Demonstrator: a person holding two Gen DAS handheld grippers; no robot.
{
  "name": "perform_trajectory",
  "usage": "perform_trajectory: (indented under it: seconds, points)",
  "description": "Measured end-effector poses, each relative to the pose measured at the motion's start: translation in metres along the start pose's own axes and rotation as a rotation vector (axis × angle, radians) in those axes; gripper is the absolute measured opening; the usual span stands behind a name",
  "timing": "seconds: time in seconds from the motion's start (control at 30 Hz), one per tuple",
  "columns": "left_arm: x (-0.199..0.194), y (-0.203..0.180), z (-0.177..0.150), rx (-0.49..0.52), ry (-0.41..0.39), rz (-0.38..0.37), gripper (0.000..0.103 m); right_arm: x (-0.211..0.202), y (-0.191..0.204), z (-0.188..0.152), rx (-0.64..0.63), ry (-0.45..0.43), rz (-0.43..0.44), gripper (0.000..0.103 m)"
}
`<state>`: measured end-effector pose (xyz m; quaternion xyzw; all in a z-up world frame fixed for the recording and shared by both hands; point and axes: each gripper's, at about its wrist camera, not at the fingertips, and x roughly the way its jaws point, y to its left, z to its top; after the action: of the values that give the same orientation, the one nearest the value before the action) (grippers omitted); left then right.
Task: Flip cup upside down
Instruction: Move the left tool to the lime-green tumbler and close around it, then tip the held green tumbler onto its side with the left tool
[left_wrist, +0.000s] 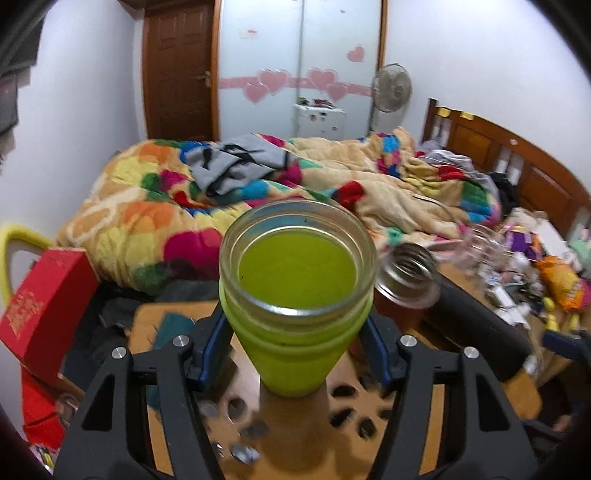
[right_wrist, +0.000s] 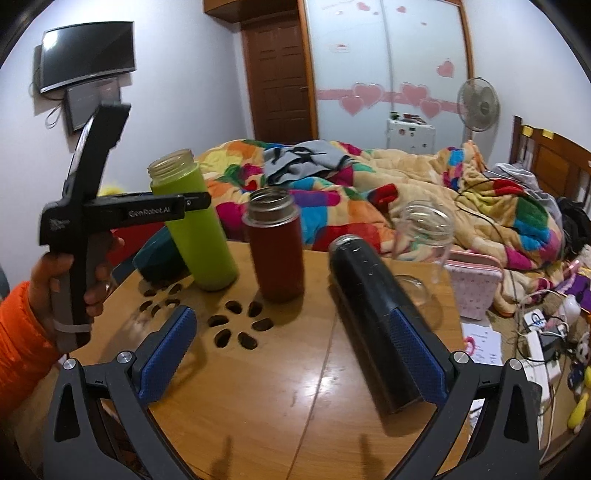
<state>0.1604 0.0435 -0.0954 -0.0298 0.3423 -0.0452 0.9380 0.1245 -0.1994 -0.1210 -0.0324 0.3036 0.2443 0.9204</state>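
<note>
the left tool (left_wrist: 295, 325) is gripping the green cup (left_wrist: 295, 295), its blue pads (left_wrist: 212, 332) pressing in on both sides just below the clear threaded rim. the cup is sitting upright on the wooden counter (left_wrist: 295, 435) with its mouth open toward the ceiling. from the right wrist view you're seeing that same green cup (right_wrist: 195, 229) at the back left of the counter (right_wrist: 277, 387), leaning a bit in the fisheye, with the left tool (right_wrist: 192, 201) clamping it from the side and a hand (right_wrist: 74, 280) in an orange sleeve holding the grip.

the right tool (right_wrist: 295, 350) is hanging wide open over the front of the counter, holding nothing. its right pad (right_wrist: 413, 354) is looking like it's right up against the black bottle (right_wrist: 373, 317), but i can't tell if it's actually touching.

a brown bottle (right_wrist: 275, 247) is standing near the green cup, and a clear glass cup (right_wrist: 424, 236) is sitting behind the black bottle. a bed with a colourful blanket (right_wrist: 406, 184) is filling the background.
</note>
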Motion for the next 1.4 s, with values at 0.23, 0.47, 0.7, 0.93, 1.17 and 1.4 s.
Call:
perform_trajectory:
  seconds: [0.23,0.47,0.7,0.93,1.17,1.4]
  points:
    - [-0.036,-0.025,-0.026,-0.002,0.089,-0.19,0.063,0.007,0.016,-0.018,-0.054,0.024,0.081,0.103]
    - [-0.059,-0.059,-0.044,0.012,0.165,-0.342,0.063,0.02,0.024,-0.041,-0.076,0.082,0.183,0.103]
    - [-0.065,-0.061,-0.05,-0.039,0.189,-0.395,0.063,0.03,0.03,-0.049,-0.122,0.145,0.272,0.079]
    - [-0.06,-0.041,-0.051,-0.136,0.16,-0.367,0.065,0.028,0.041,-0.053,-0.163,0.129,0.265,0.069]
    - [-0.035,-0.025,-0.062,-0.215,0.165,-0.285,0.073,0.026,0.045,-0.055,-0.162,0.108,0.268,0.064]
    - [-0.007,0.004,-0.082,-0.379,0.218,-0.31,0.077,0.031,0.047,-0.058,-0.166,0.119,0.276,0.063]
